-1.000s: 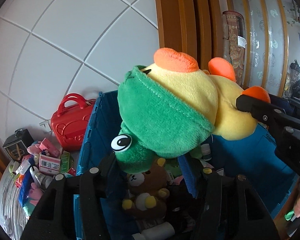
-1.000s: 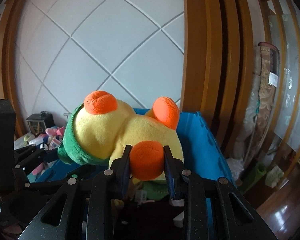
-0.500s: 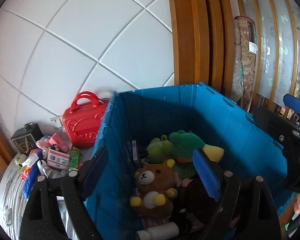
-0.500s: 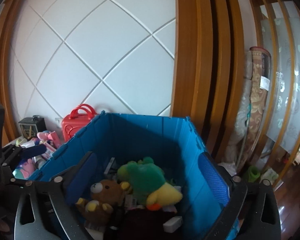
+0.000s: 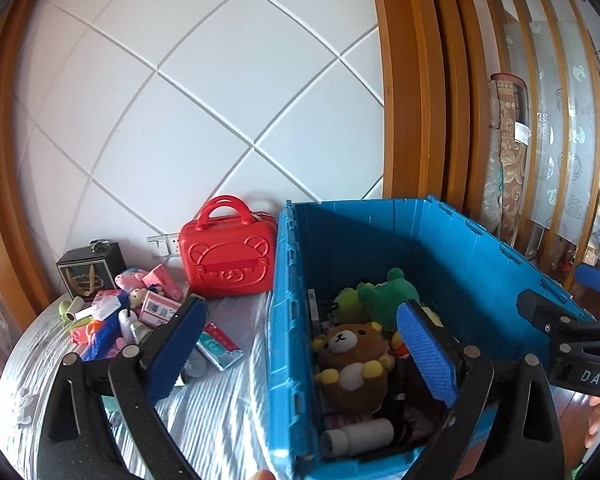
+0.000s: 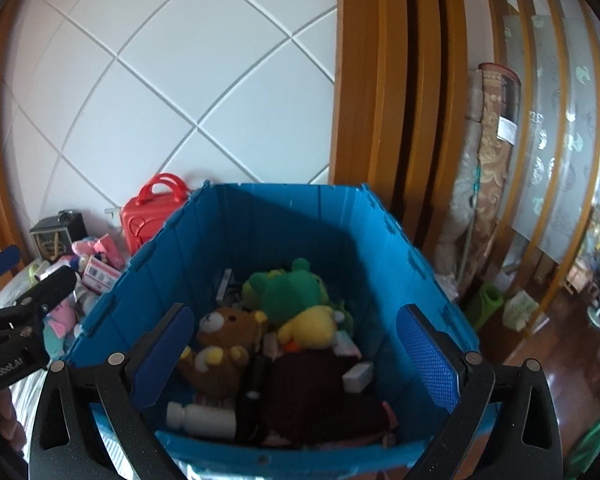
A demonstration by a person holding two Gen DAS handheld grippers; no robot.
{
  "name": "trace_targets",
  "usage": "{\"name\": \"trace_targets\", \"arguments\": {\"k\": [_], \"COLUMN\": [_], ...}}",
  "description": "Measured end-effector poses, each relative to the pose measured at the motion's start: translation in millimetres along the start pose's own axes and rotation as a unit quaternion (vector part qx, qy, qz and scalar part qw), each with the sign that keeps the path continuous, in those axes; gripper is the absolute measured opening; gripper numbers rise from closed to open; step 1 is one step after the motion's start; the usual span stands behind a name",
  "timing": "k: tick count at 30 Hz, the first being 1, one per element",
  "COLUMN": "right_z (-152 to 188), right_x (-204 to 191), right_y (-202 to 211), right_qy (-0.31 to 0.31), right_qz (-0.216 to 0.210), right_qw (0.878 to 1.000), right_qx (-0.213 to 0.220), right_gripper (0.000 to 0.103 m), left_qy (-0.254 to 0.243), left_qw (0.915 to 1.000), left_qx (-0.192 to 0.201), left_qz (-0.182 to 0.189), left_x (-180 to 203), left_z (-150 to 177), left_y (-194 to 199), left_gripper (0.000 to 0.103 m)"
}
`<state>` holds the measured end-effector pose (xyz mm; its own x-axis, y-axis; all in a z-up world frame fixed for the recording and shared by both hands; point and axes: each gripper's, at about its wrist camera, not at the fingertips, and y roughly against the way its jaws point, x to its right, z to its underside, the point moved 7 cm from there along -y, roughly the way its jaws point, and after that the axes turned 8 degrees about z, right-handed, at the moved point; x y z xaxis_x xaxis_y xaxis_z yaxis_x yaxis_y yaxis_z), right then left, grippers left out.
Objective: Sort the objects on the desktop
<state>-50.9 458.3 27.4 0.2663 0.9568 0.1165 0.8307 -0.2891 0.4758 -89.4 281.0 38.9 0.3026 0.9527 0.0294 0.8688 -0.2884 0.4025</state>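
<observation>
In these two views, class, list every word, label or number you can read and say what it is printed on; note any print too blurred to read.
"DAS" – white letters on the right gripper, cut off at the picture's edge.
"GenRobot.AI" – white letters on the left gripper.
Pink boxes on the table: printed labels, too small to read.
Teal packet: print blurred.
Rolled carpet's tag: unreadable.

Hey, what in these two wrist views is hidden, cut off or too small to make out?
- Bottom of the blue plastic crate: right wrist view, covered by the brown bear plush and dark maroon cloth.
- Small boxes beside the red bear-embossed case: left wrist view, print too small.
- White bottle: label unseen.
- Left gripper, jaws opening: base cut off below.
</observation>
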Motion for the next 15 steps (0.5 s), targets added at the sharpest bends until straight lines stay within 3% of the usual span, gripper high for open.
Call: {"name": "trace_targets", "arguments": {"k": [6, 15], "right_z": [13, 23], "right_x": [-21, -40], "right_y": [28, 61], "right_qy": [0.012, 0.004], "right_qz": [0.034, 0.046], "right_qw": [0.999, 0.999], "right_qx": [0.0, 0.008], "right_gripper": [0.103, 0.103], "left_qy": [0.006, 0.003], "left_qw": [0.9998, 0.9997], "left_qx": [-0.001, 0.004], "left_qz": [0.02, 0.023], "left_x": [-20, -40], "left_z": [11, 19], "left_y": [27, 58], "left_gripper": [0.098, 0.098]}}
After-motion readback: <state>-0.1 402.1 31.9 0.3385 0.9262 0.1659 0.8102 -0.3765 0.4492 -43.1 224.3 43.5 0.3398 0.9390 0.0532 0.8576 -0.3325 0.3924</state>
